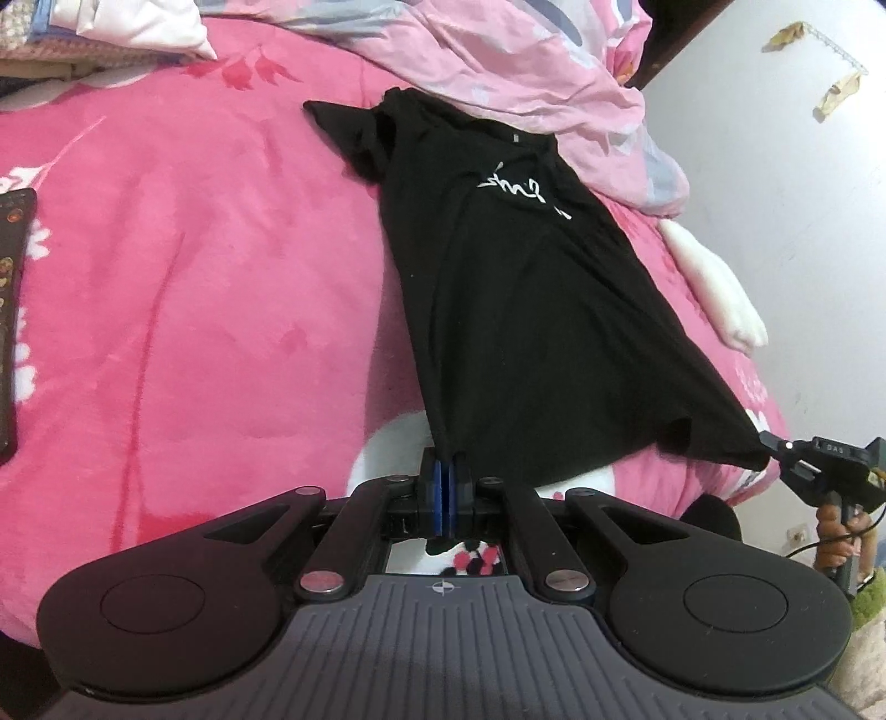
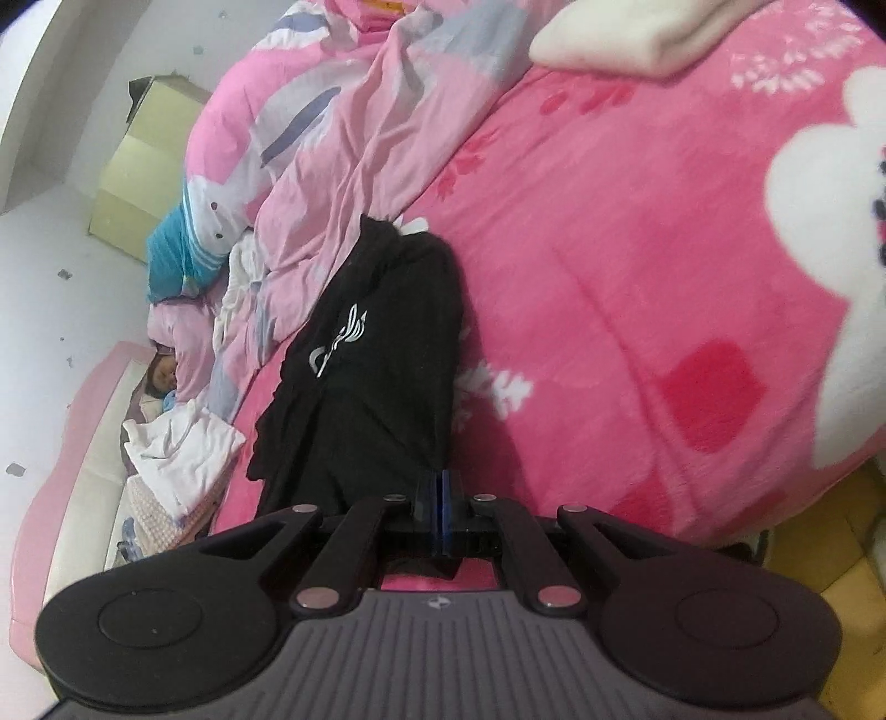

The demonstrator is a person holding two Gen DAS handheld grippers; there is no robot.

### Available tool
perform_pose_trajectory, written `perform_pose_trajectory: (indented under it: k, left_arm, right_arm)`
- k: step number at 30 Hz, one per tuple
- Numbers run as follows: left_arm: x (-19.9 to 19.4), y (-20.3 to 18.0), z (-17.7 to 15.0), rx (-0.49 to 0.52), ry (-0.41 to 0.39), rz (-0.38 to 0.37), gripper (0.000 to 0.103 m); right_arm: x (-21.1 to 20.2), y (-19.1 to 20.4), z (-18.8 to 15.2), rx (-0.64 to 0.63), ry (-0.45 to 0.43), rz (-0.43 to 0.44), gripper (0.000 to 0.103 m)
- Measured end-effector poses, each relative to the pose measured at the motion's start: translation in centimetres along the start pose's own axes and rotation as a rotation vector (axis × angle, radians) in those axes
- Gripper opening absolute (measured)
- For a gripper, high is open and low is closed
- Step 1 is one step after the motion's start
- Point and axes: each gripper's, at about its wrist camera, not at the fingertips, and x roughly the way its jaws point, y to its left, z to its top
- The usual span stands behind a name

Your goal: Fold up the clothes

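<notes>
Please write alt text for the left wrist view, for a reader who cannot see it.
A black T-shirt with white script print lies stretched over a bright pink fleece blanket, its near hem pinched at one corner by the shut left gripper and at the other by the right gripper. A crumpled pale pink quilt lies behind it.

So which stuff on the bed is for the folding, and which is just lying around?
For the folding:
- black T-shirt
- left gripper, shut on a hem corner
- right gripper, shut on the other corner

Just lying about:
- crumpled pink quilt
- folded white cloth
- remote control
- pink blanket underneath
</notes>
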Motion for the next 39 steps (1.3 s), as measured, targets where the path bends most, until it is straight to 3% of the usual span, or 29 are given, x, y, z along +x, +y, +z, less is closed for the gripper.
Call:
perform_pose_trajectory:
  k: [11, 14, 16, 18, 22, 27, 33, 37, 39]
  left_arm:
    - [2.1, 2.2, -0.5, -0.025, 0.081, -0.003, 0.002]
    - [1.7, 2.3, -0.2, -0.017, 0.074, -0.017, 0.006]
    - [1.0, 2.3, 0.2, -0.009, 0.056, -0.020, 0.014]
    - [0.3, 2.3, 0.9, -0.006, 0.022, -0.021, 0.029]
    - [-0.1, 2.7, 3.2, -0.034, -0.054, -0.026, 0.041]
    - [2.7, 3.5, 7.6, -0.117, -0.147, -0.038, 0.066]
    - [9.4, 5.8, 14.5, -0.281, -0.176, 0.032, 0.067]
    - [13.1, 5.5, 17.6, -0.242, -0.174, 0.069, 0.067]
    - [14.2, 4.8, 18.6, -0.192, -0.185, 0.097, 0.064]
  right_arm:
    - [-0.9, -4.8, -0.1, 0.069, -0.043, -0.152, 0.000]
    - [-1.3, -2.3, -0.1, -0.026, -0.078, -0.150, 0.000]
    - [-1.1, 0.5, 0.0, -0.118, -0.097, -0.125, 0.000]
    - [-0.2, 3.7, 0.1, -0.211, -0.100, -0.061, 0.001]
    - [4.2, 9.7, -0.1, -0.358, -0.041, 0.103, 0.001]
    - [12.6, 14.8, -1.6, -0.470, 0.087, 0.208, 0.002]
    - [21.4, 15.7, -4.3, -0.520, 0.215, 0.215, 0.001]
    - [24.3, 13.7, -5.7, -0.498, 0.270, 0.178, 0.001]
    - [24.4, 12.4, -6.0, -0.473, 0.259, 0.221, 0.000]
